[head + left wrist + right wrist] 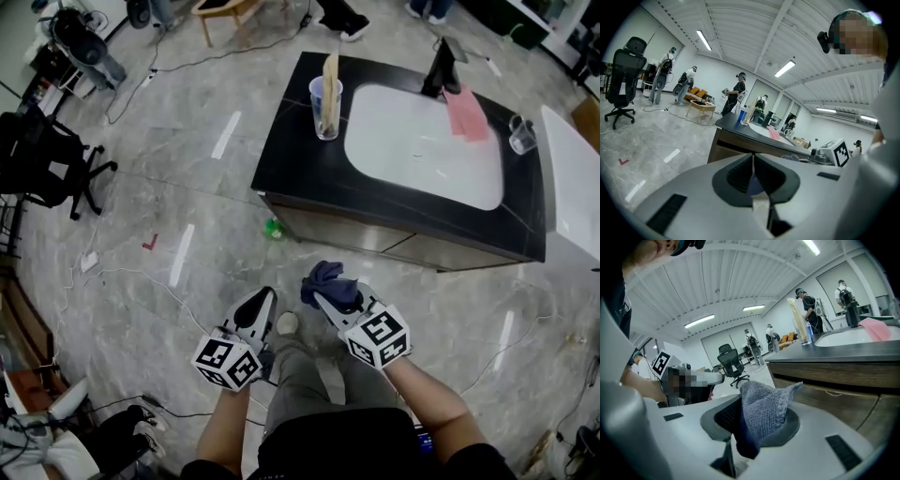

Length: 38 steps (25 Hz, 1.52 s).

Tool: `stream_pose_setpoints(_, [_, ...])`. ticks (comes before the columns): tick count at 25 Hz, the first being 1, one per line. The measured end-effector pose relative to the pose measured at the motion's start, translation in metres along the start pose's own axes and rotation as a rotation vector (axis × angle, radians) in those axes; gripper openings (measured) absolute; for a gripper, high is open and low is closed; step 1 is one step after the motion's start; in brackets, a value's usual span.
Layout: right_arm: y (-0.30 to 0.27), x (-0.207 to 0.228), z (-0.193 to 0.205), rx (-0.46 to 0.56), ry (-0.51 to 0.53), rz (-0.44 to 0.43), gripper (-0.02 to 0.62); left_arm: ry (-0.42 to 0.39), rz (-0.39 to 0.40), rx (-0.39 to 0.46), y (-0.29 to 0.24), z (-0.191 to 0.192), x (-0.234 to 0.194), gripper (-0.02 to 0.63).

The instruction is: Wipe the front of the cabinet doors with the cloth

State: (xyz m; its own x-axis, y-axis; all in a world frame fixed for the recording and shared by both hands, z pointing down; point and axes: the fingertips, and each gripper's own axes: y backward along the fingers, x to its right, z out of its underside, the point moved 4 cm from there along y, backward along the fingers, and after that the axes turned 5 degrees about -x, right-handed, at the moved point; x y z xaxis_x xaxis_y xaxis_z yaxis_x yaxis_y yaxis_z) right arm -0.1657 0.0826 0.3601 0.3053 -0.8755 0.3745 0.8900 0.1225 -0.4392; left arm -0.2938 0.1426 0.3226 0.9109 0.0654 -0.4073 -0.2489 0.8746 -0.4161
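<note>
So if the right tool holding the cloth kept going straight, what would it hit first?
Probably the wooden cabinet front, near its left end; nothing shows between, though depth is unclear.

From the head view I get only a thin, foreshortened strip of the cabinet doors (pixel 375 239) under the black surface (pixel 291 141); I cannot make out their lower part. The bunched cloth (pixel 328 281) covers the tips of the right gripper (pixel 325 296) fingers (pixel 345 313). In the right gripper view the cloth (pixel 764 413) fills the gap between them, and the cabinet doors (pixel 834 394) run off the right edge. In the left gripper view, a small bluish patch (pixel 753 183) behind the closed fingers of the left gripper (pixel 753 161) is too unclear for me to name.
</note>
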Motion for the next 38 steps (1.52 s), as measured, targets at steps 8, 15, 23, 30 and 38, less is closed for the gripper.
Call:
stream_pose_setpoints(8, [-0.048, 0.016, 0.002, 0.006, -0.069, 0.072, 0.109, -0.028, 0.072, -0.089, -0.034, -0.01, -0.042, 0.02])
stream_pose_setpoints(15, [-0.122, 0.033, -0.01, 0.025, -0.115, 0.126, 0.109, -0.068, 0.121, -0.149, -0.053, -0.025, -0.099, 0.02])
stream_pose_setpoints(23, [-0.184, 0.048, -0.016, 0.013, -0.116, 0.175, 0.109, -0.053, 0.139, -0.151, -0.062, -0.025, -0.151, 0.02])
stream_pose_setpoints(30, [-0.212, 0.062, -0.017, -0.001, -0.078, 0.197, 0.109, -0.013, 0.155, -0.187, -0.079, -0.018, -0.173, 0.015])
stream_pose_setpoints(38, [-0.183, 0.083, -0.009, -0.013, -0.057, 0.232, 0.109, -0.043, 0.151, -0.201, -0.094, -0.011, -0.155, 0.015])
